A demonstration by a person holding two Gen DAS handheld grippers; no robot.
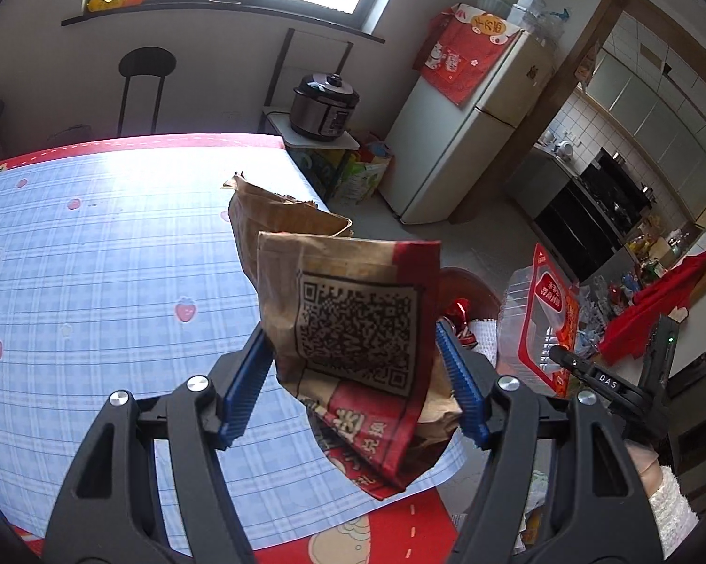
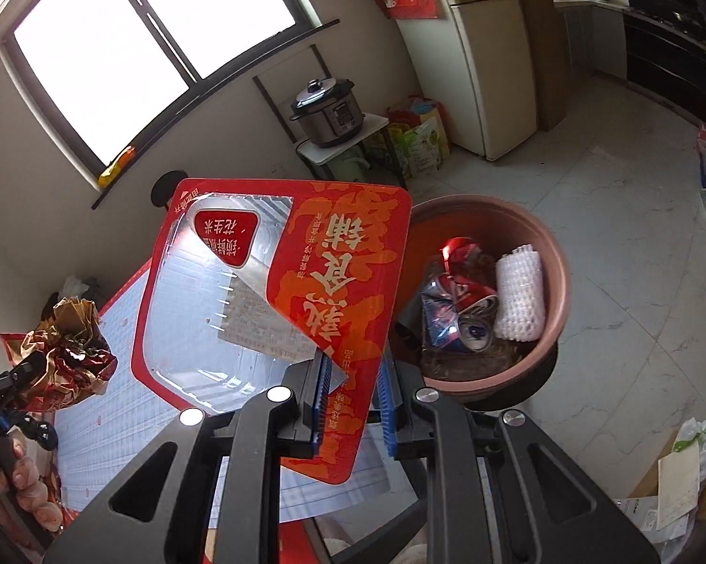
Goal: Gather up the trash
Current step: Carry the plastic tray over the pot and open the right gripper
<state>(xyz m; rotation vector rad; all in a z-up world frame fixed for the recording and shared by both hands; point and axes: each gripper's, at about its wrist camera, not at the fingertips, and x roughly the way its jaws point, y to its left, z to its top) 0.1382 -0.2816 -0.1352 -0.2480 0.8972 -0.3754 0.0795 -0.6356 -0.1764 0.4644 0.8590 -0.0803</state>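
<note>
Trash was in both grippers. In the left wrist view, the left gripper [image 1: 353,376] held a crumpled brown paper bag [image 1: 348,319] printed with a QR code and red panels, its blue ribbed pads [image 1: 245,390] pressing on the bag's two sides with the jaws set fairly wide around it. The bag hung over the edge of a table [image 1: 94,258] covered in a blue checked cloth with strawberries. To the right, the right gripper [image 1: 564,357] carried a clear plastic tray with a red label [image 1: 541,324]. Behind the bag, part of a brown basin [image 1: 470,282] showed.

In the right wrist view, the right gripper [image 2: 348,399] had its jaws nearly together, pinching the lower edge of the tray's red printed lid film [image 2: 306,291], so the tray stood tilted in front of the camera. Beyond it, the brown basin [image 2: 555,254] held crushed cans [image 2: 461,310] and a white foam net sleeve [image 2: 520,296]. At the left edge, the left gripper [image 2: 28,371] held the crumpled bag [image 2: 71,348], with a person's fingers [image 2: 19,474] below it.
</note>
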